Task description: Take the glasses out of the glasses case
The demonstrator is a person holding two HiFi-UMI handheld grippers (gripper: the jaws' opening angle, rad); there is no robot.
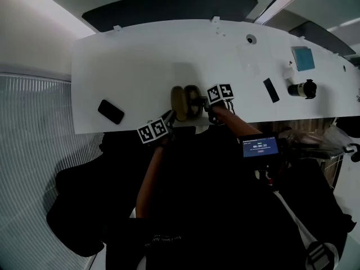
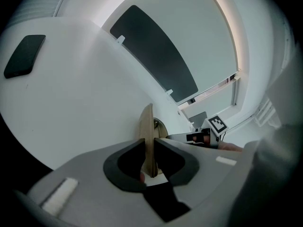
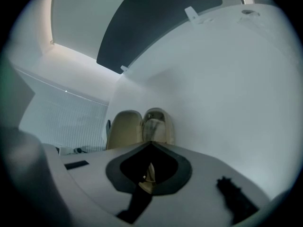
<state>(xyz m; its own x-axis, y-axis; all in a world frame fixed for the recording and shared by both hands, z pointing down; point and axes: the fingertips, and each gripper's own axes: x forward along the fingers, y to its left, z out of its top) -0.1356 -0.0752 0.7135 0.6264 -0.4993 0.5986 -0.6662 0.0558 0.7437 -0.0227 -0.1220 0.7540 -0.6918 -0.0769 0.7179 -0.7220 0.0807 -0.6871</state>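
Glasses case open at near edge of table: left tongs clamp its lid, right tongs shut.

Cool, even light from the ceiling strip makes the white table bright, almost glaring, with a soft shadow behind the glasses case, while dark clothes lose detail and the 2 gripper views bend, blur and darken at their edges.

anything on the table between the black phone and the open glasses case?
Nothing. In the head view the white table between the flat black phone and the open tan oval glasses case is bare; the left gripper view agrees.
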